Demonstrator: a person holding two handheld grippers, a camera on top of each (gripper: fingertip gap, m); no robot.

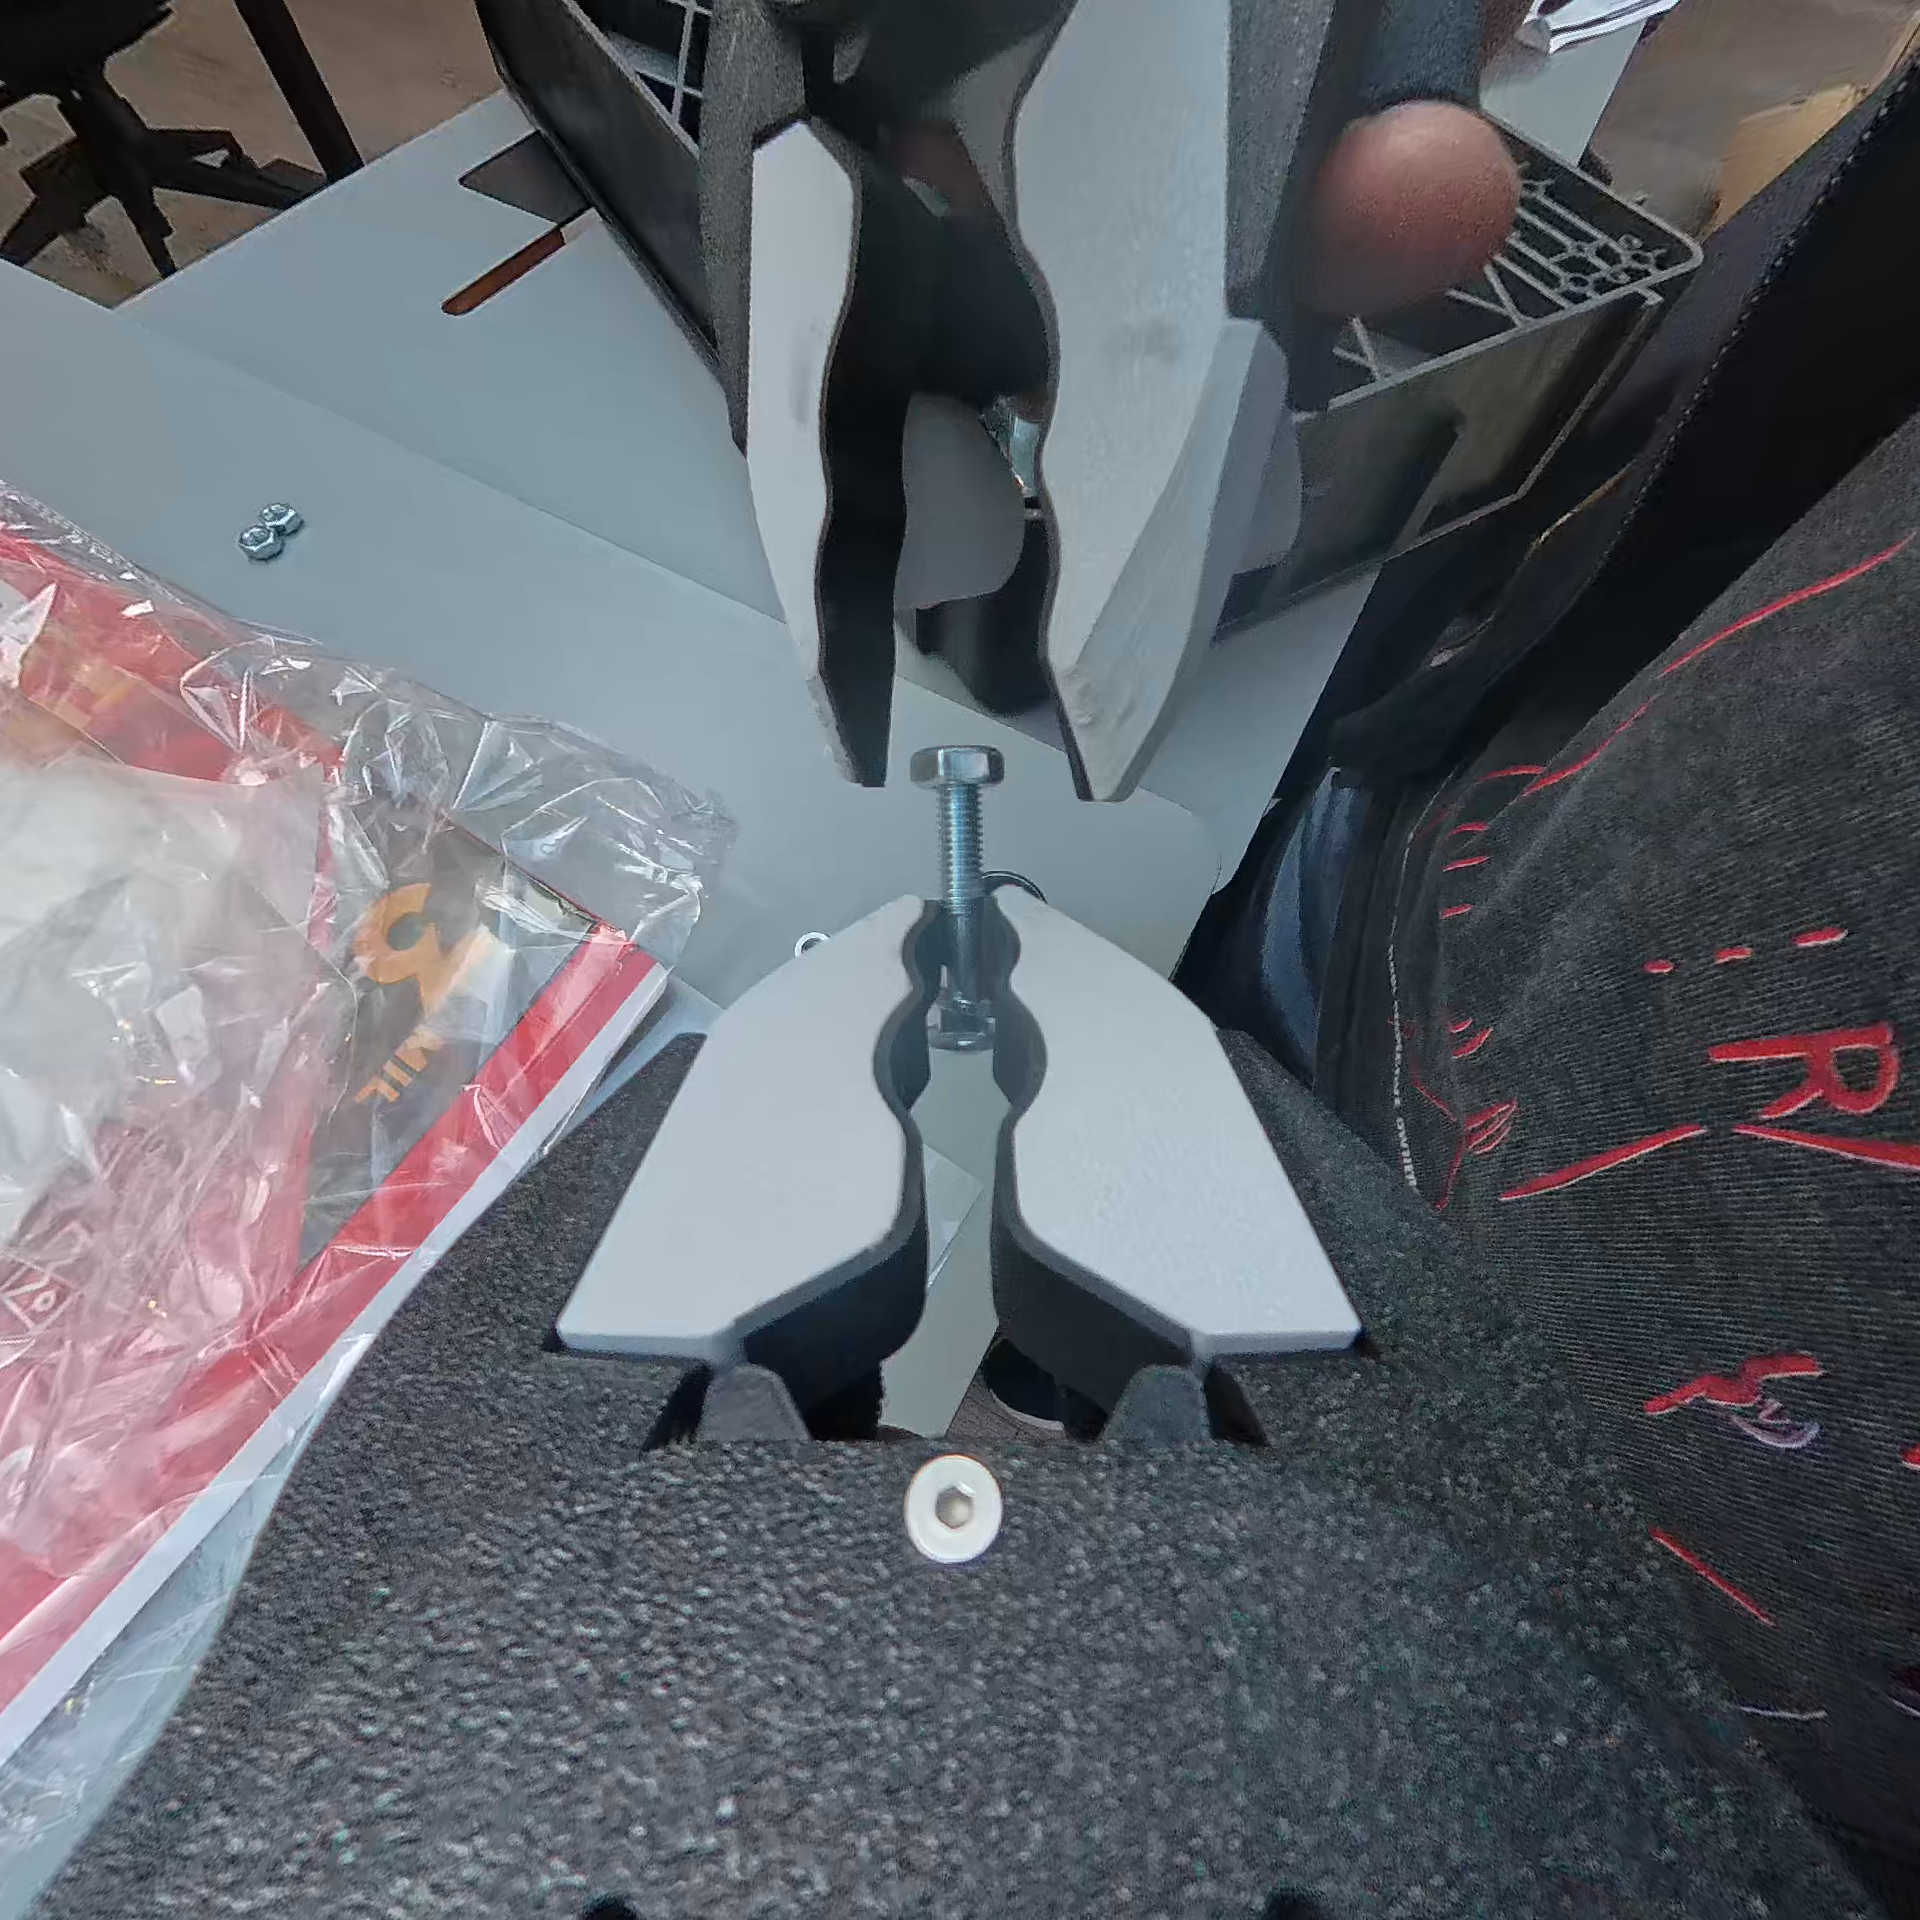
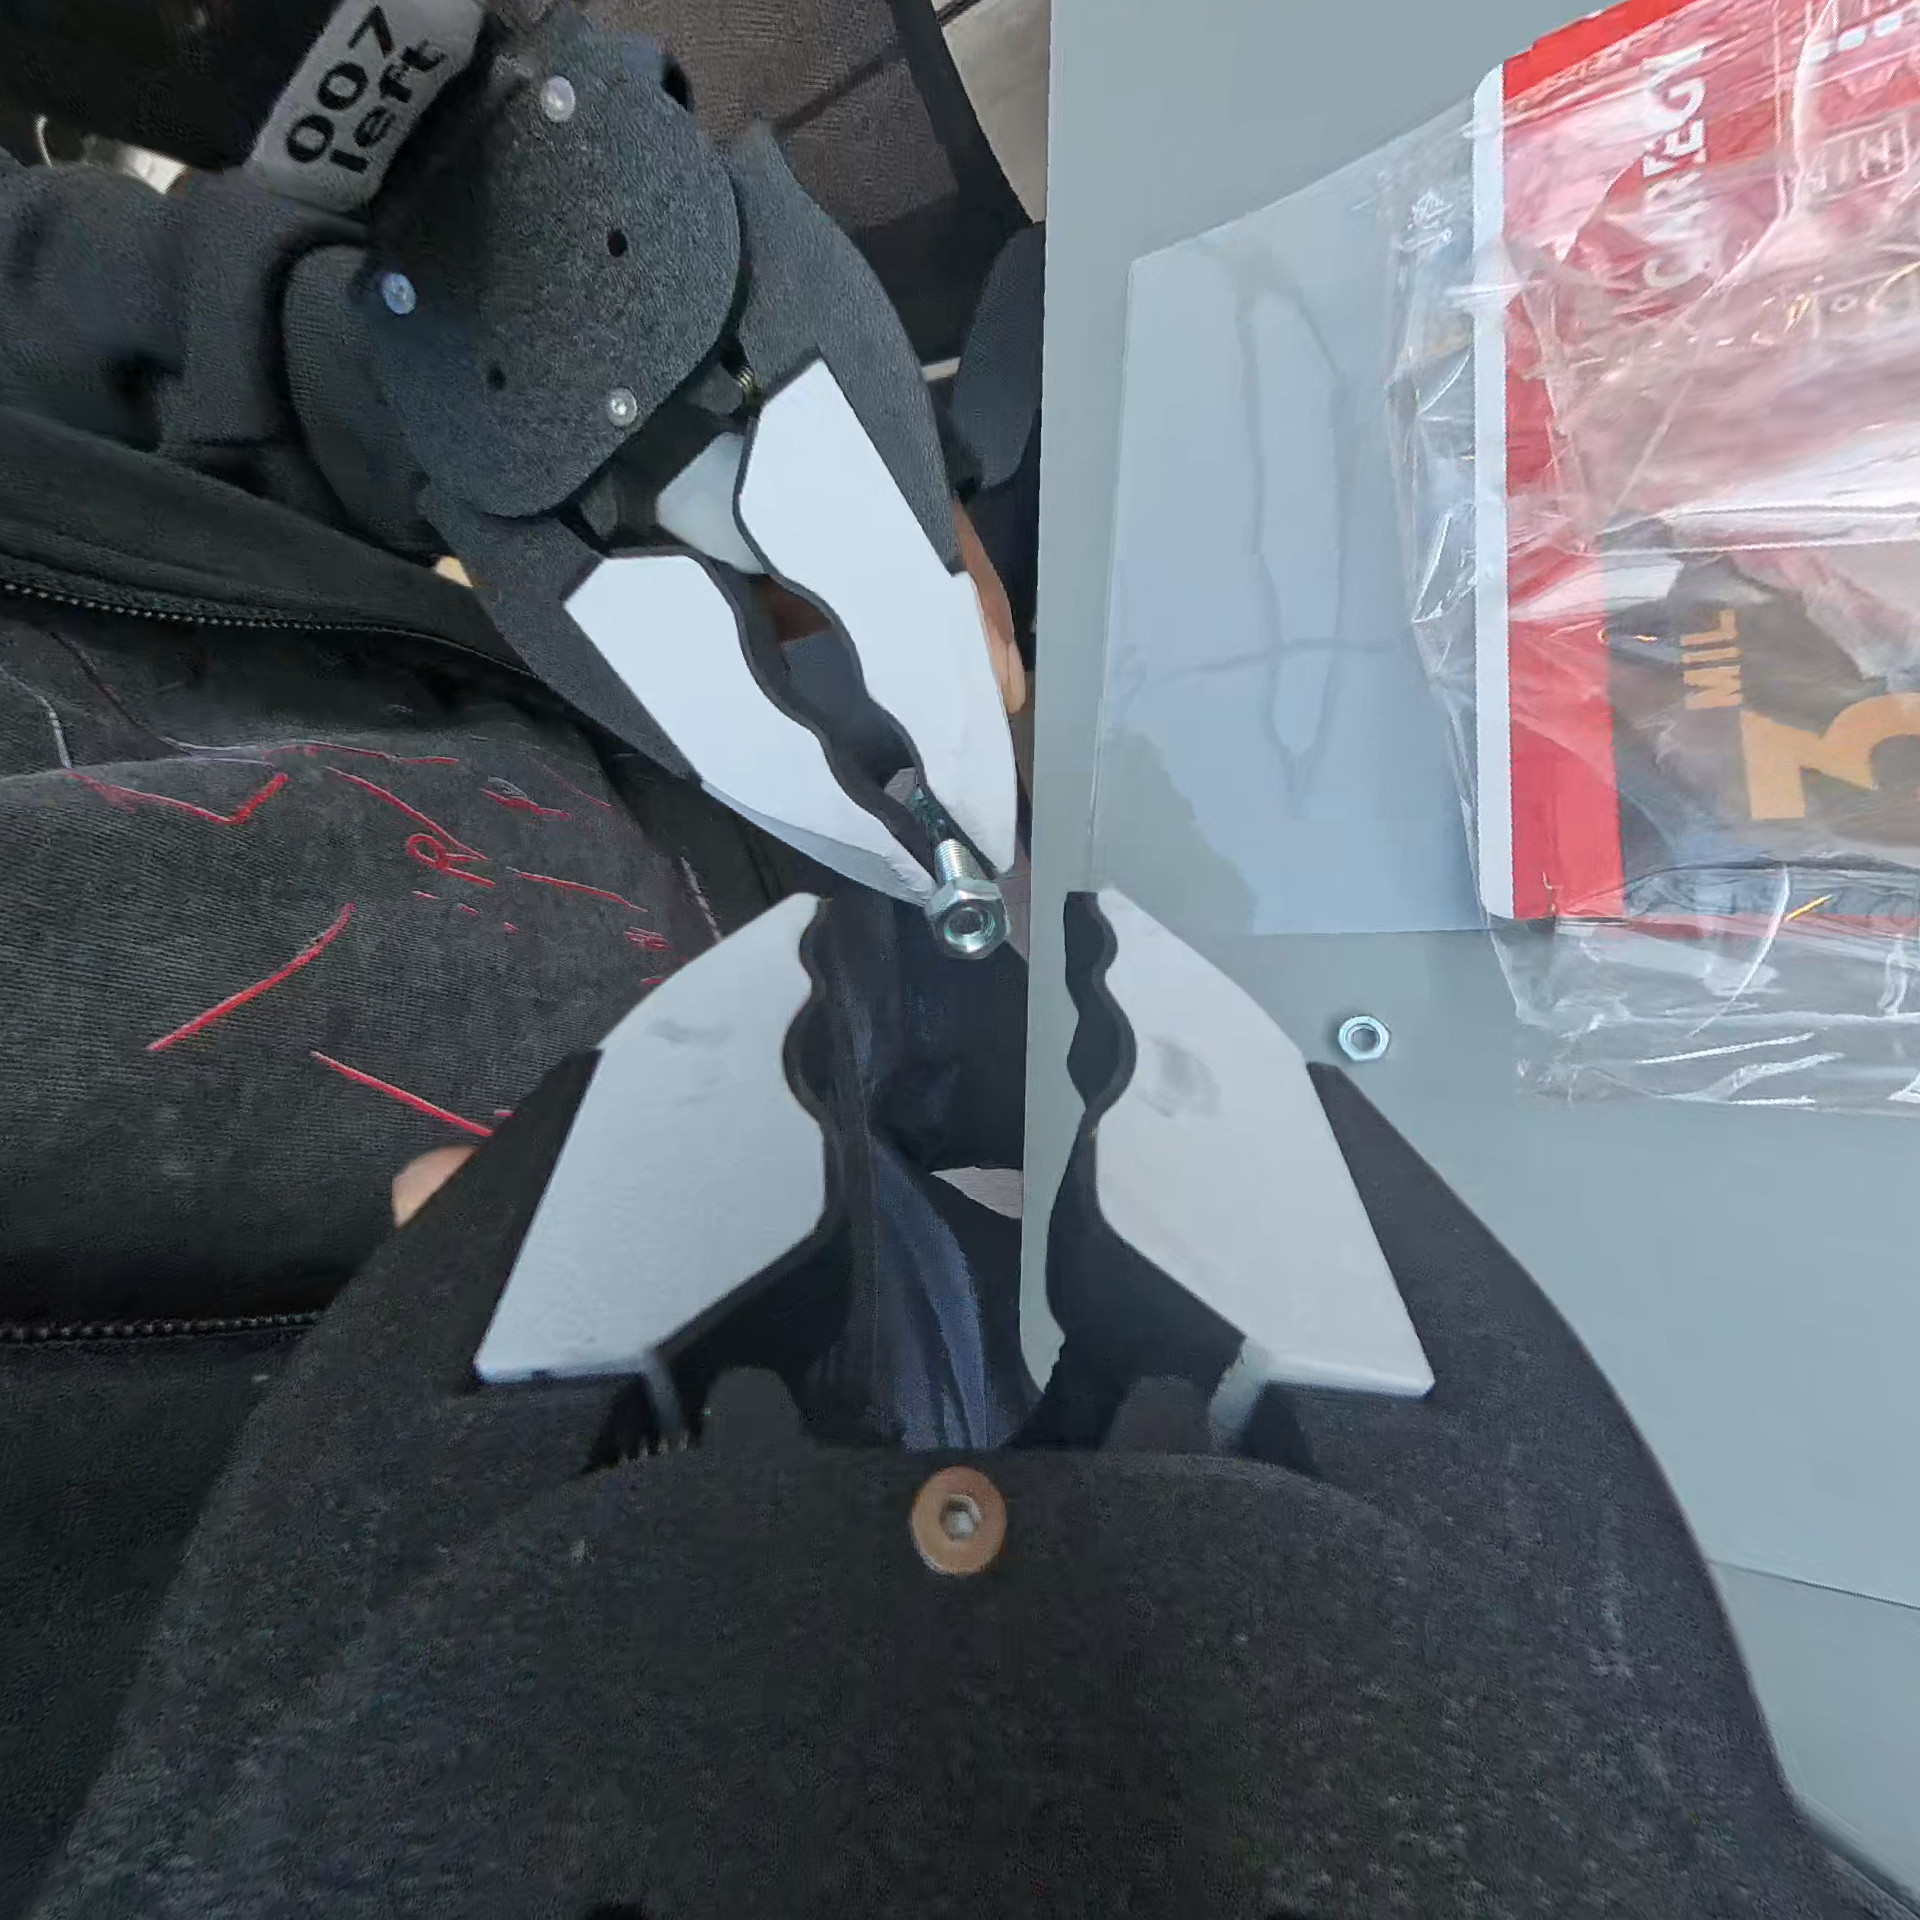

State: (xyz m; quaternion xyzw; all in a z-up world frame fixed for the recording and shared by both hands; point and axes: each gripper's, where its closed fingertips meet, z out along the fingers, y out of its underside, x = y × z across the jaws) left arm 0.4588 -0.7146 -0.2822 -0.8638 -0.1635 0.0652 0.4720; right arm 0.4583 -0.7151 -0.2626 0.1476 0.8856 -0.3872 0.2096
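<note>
Silver bolt point(image 1: 956, 831); grey table point(image 1: 499, 623). Red packet point(image 1: 312, 987) in clear plastic, orange print. Black garment point(image 1: 1662, 1039), red stitched lines.

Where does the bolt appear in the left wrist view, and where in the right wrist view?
Left wrist view: the bolt stands at centre, shank clamped in the left gripper, head up.
Right wrist view: the bolt is at centre, just above the open right gripper.
Shared landmark: the red packet in clear plastic.

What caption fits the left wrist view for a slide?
Left gripper shut on a bolt, whose head points to the open right gripper above a grey table.
</note>
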